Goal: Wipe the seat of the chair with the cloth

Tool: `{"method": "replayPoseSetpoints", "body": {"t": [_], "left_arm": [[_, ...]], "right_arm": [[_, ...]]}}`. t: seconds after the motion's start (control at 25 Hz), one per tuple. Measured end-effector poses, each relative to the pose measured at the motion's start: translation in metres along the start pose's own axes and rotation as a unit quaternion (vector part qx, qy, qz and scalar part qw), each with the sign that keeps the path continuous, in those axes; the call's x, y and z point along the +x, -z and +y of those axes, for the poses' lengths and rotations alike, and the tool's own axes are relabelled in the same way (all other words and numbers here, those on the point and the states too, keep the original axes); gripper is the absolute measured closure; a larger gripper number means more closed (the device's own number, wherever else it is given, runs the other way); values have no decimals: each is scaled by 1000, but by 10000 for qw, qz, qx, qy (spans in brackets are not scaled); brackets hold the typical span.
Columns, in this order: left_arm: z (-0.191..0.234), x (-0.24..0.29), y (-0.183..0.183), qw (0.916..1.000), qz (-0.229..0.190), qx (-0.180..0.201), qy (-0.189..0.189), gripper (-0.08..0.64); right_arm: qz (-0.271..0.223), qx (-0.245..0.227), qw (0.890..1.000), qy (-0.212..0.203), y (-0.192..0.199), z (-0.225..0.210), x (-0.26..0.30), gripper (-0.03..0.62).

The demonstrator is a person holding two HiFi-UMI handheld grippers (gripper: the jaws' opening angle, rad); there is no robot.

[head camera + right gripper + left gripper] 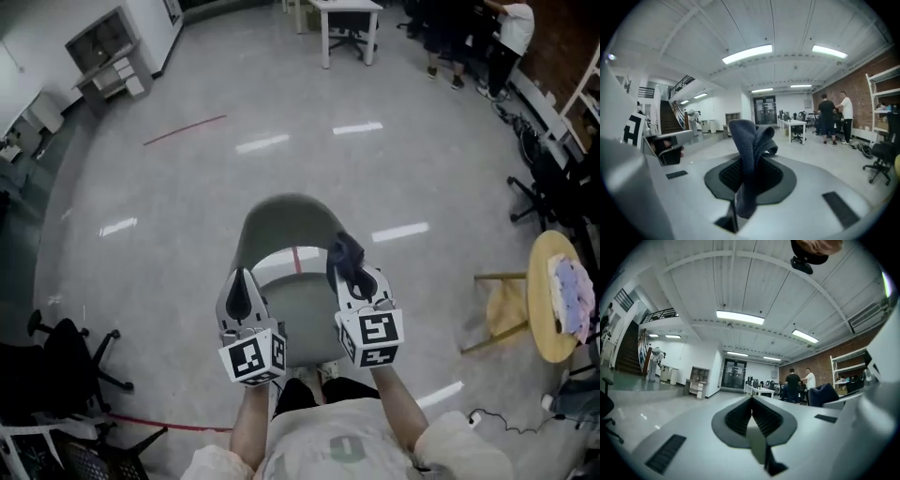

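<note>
A grey-green chair (287,221) stands right in front of me, and its seat (305,317) shows between my two grippers. Both grippers are held up over the seat and point forward across the room. My right gripper (352,274) (749,165) is shut on a dark blue cloth (344,251) (751,140), which sticks up from the jaws in folds. My left gripper (241,292) (752,400) is shut with nothing in it. In the left gripper view the cloth (822,394) shows off to the right.
A round yellow stool (548,281) carrying a pale bundle stands at the right. A black office chair (66,361) sits at the lower left. Far back are a white table (349,11) and standing people (509,33). Black chairs line the right wall.
</note>
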State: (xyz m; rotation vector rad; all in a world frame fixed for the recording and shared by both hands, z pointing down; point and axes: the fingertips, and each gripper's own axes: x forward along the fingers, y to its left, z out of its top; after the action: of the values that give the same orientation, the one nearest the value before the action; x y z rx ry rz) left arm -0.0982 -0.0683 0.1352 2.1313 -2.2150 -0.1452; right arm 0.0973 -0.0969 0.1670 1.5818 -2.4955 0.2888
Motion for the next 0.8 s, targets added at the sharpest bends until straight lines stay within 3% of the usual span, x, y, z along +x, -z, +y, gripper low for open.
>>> {"method": "replayPoseSetpoints", "body": {"t": [0.2,0.44,0.8], "left_arm": [[-5,-25,-41,9998,-201,19,22,545],[-33,-49,-51,9986,-332,300,287,545],[-43,-50,-53,9981,-323,369,373,545]], "right_arm": [[-570,-390,9968,-403,-54,42,-30,535],[-737,-687,9934,-543,-63,54,-56,535],[-713,-649,9931,-664,-52,62,-62,535]]}}
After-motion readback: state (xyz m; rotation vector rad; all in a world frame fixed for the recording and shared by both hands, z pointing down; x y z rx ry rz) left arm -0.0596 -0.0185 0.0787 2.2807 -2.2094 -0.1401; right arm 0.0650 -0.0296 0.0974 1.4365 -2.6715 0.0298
